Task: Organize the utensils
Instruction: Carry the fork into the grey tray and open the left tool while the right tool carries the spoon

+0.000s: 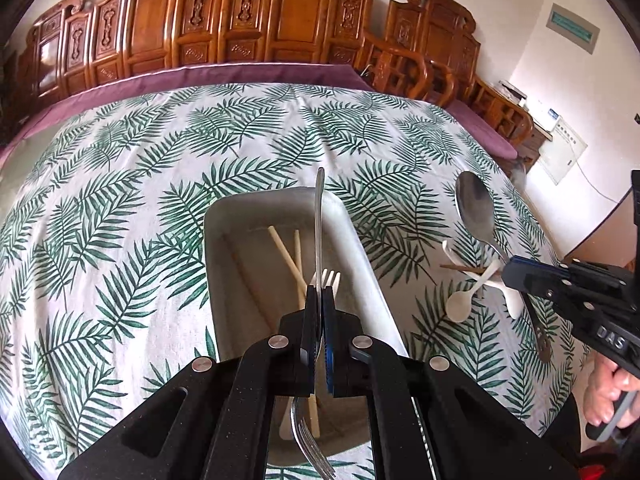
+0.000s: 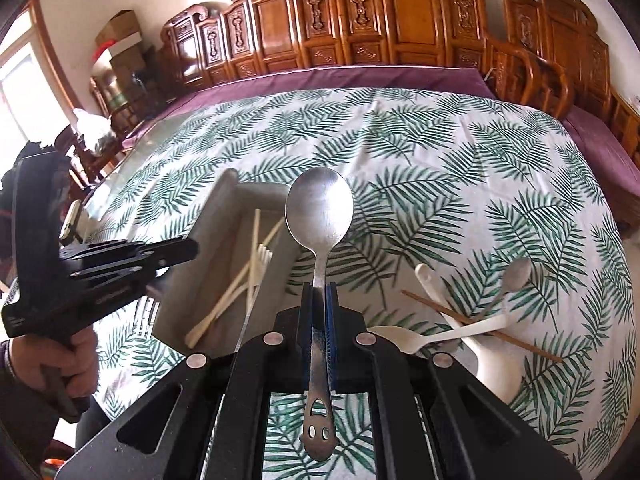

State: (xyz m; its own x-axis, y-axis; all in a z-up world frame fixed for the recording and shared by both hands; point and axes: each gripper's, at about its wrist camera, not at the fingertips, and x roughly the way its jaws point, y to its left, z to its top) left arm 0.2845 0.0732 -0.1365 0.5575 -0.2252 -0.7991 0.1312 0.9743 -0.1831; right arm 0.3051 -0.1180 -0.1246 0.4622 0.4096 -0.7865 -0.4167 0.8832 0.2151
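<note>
Between the right jaws, a metal spoon (image 2: 319, 216) stands clamped.

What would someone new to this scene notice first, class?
The metal spoon clamped upright in the right gripper, above the palm-leaf tablecloth. Next, the metal fork pinched in the left gripper over the grey tray holding pale chopsticks.
</note>
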